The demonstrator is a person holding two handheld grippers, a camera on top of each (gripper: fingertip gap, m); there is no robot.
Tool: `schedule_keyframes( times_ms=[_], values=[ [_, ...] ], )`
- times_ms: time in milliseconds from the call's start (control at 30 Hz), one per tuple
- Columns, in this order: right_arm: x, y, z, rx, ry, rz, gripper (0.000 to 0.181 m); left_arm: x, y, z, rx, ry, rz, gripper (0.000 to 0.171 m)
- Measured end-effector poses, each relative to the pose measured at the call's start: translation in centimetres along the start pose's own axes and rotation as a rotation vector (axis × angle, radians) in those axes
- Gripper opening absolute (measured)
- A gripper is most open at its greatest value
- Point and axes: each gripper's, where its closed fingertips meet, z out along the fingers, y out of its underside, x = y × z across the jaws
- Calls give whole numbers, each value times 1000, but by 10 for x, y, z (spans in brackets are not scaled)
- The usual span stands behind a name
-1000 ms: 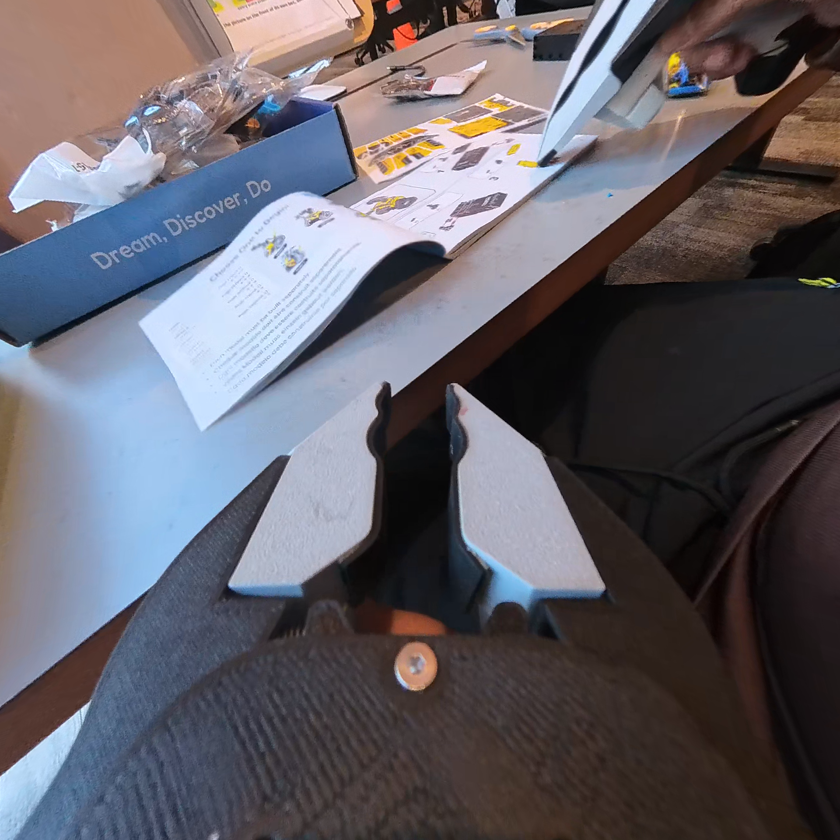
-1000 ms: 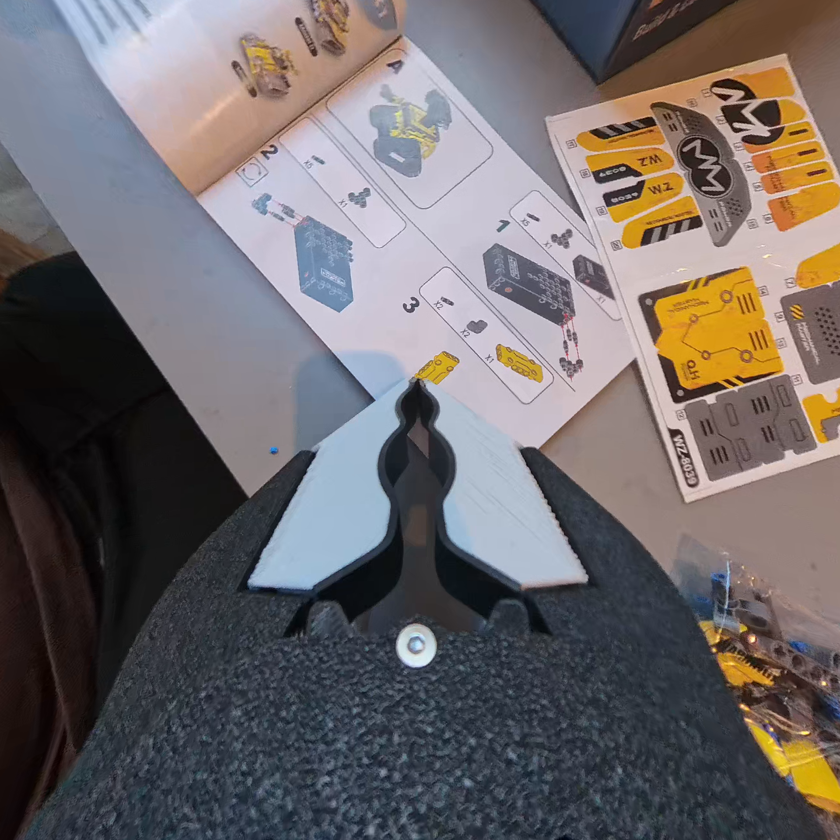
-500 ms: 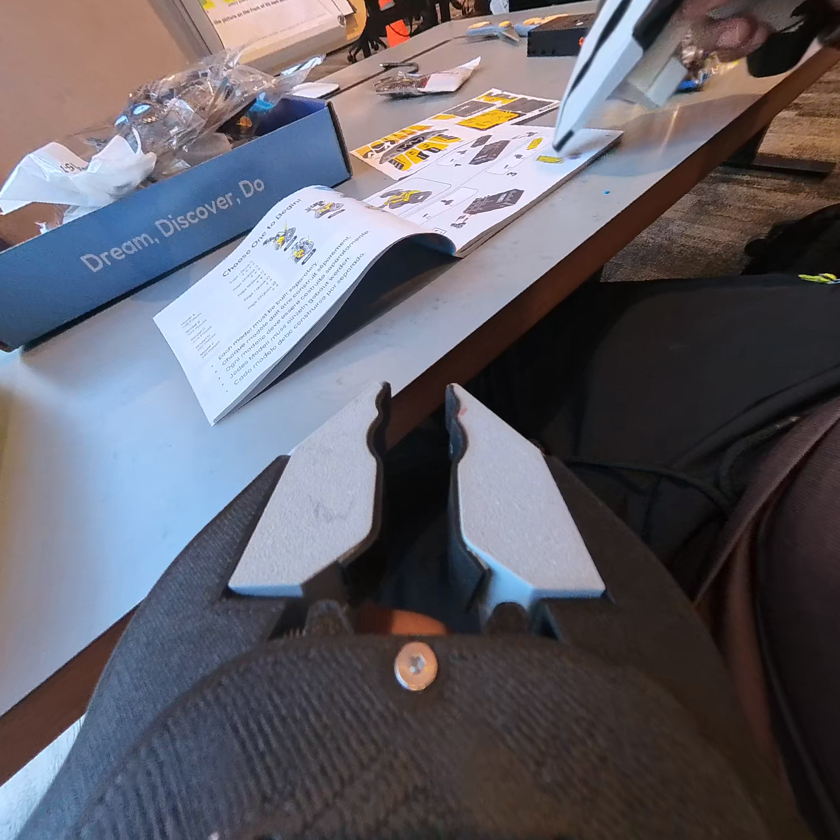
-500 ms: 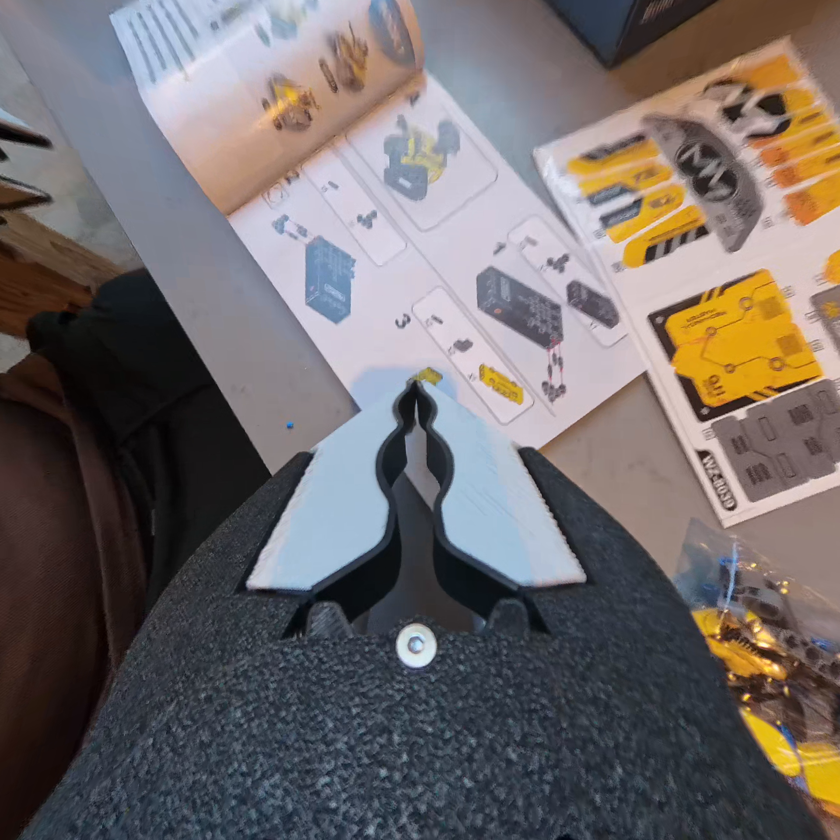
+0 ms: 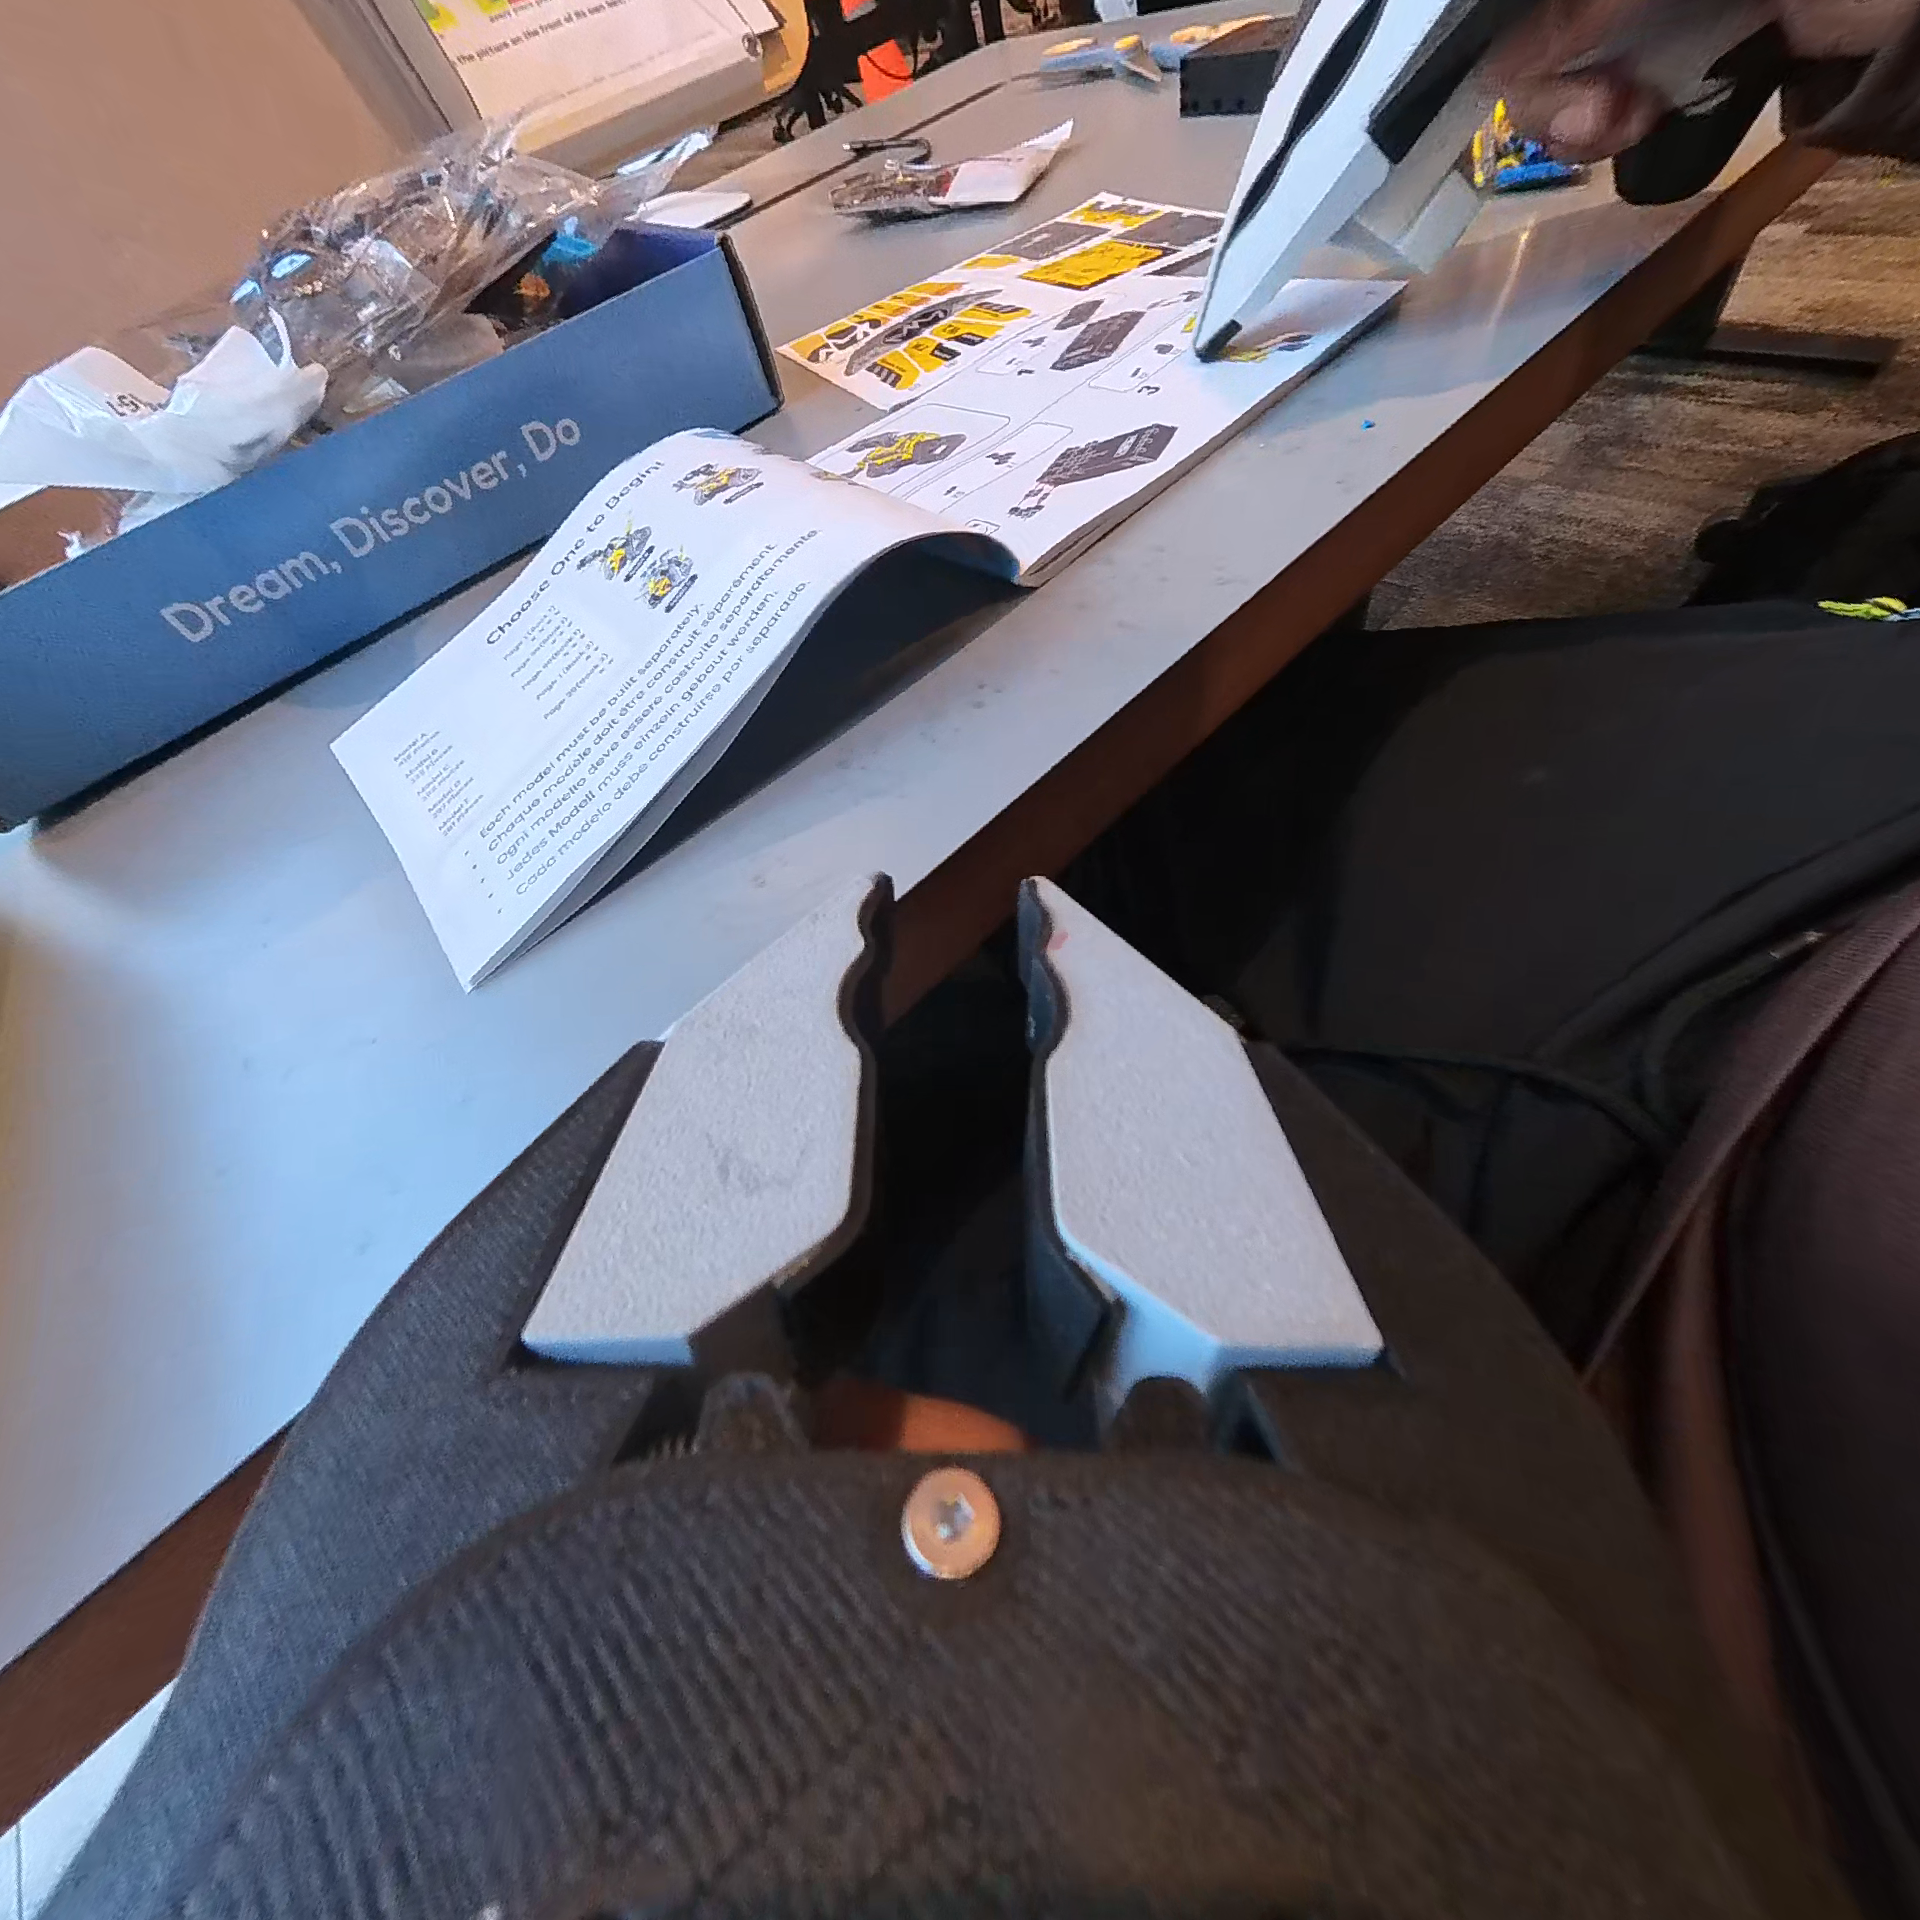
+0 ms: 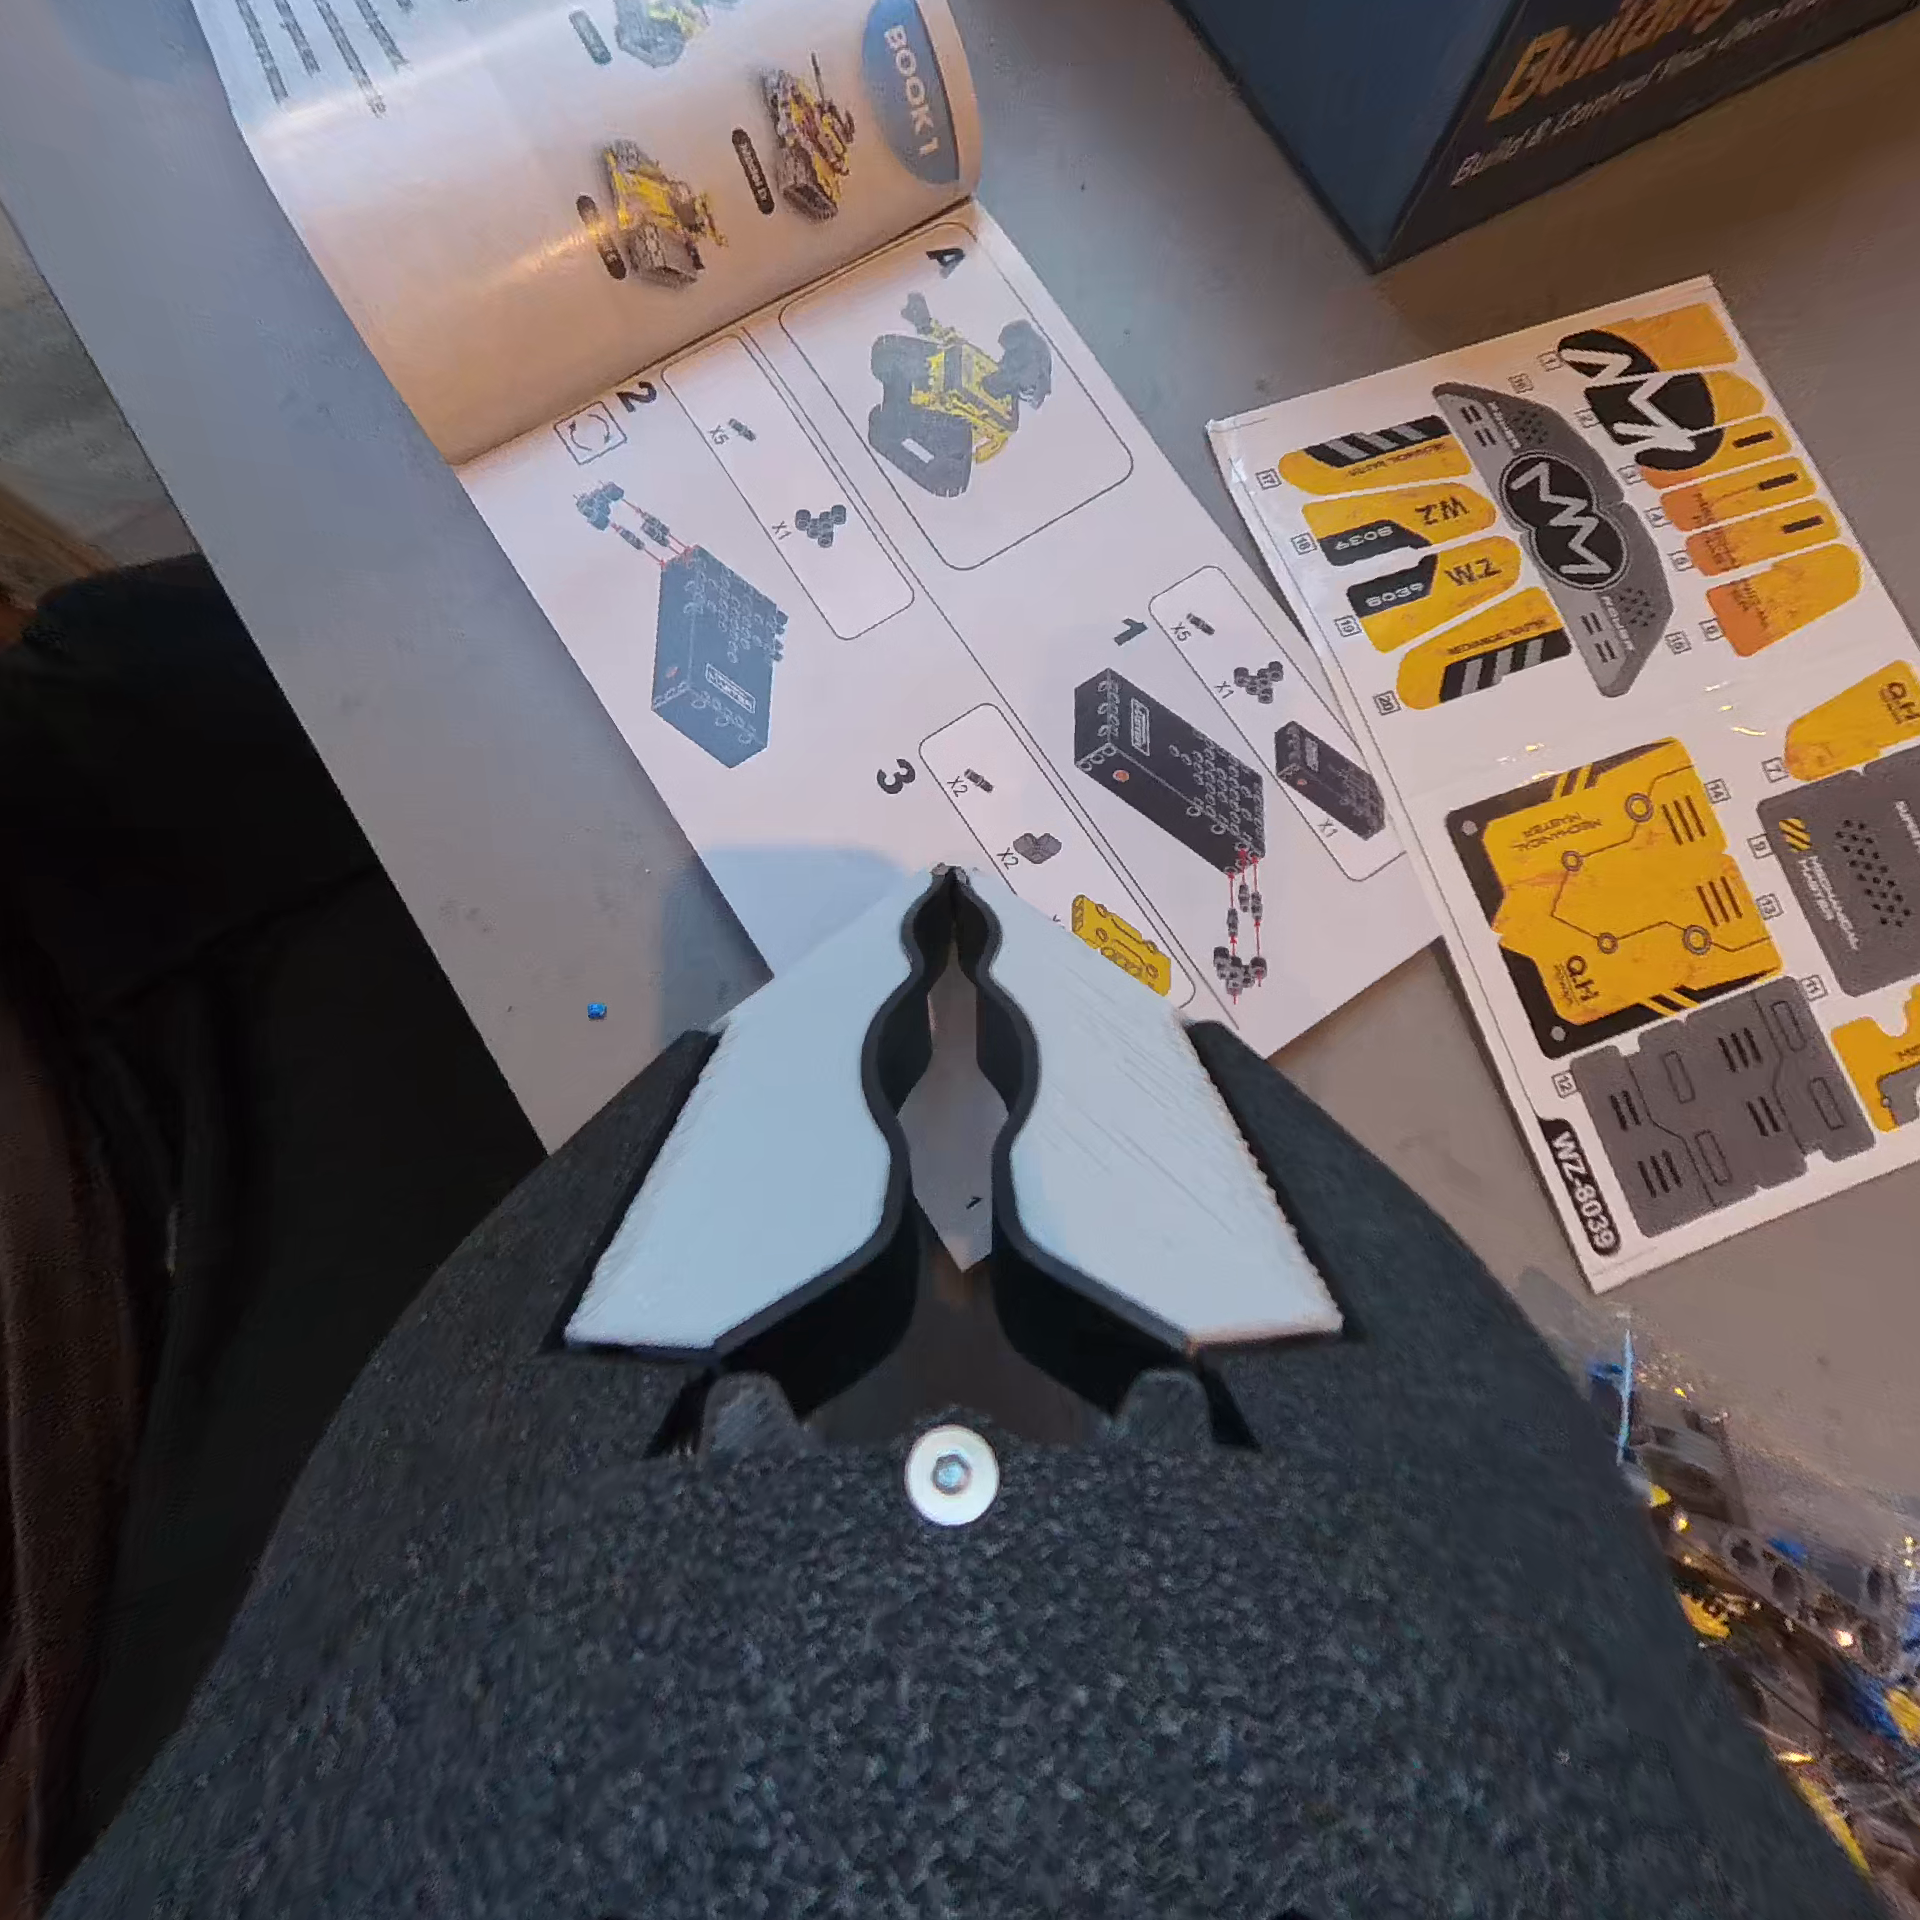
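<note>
Grey worktop (image 5: 208, 1091), office clutter behind. Left wrist view: left gripper (image 5: 951, 914) idle off the worktop edge over a dark-clothed lap, jaws spread, empty; instruction booklet (image 5: 644, 665) lies open, cover page arching; blue box (image 5: 364, 530) holds crumpled clear bags (image 5: 395, 249). Right wrist view: right gripper (image 6: 948, 883), jaws pressed together, tips on the booklet's near page corner, likely pinning it; sticker sheet (image 6: 1600, 748) just beside; bag of parts (image 6: 1808, 1579) at right.
</note>
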Motion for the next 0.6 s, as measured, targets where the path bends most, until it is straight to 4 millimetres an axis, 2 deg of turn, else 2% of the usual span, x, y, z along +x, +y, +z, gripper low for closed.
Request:
schedule_keyframes(
  times_ms=[233,367,467,600],
  values=[
    [-13,2,-1,-11,-116,41,0,8,-8,-1,23,41,-26,23],
    [-16,3,-2,-14,-146,44,0,14,-49,6,104,116,-120,24],
    [-17,3,-2,-15,-153,32,0,1,-80,26,100,88,-154,15],
    [-17,3,-3,15,-173,49,0,-7,-86,66,-49,81,-103,9]
  ],
)
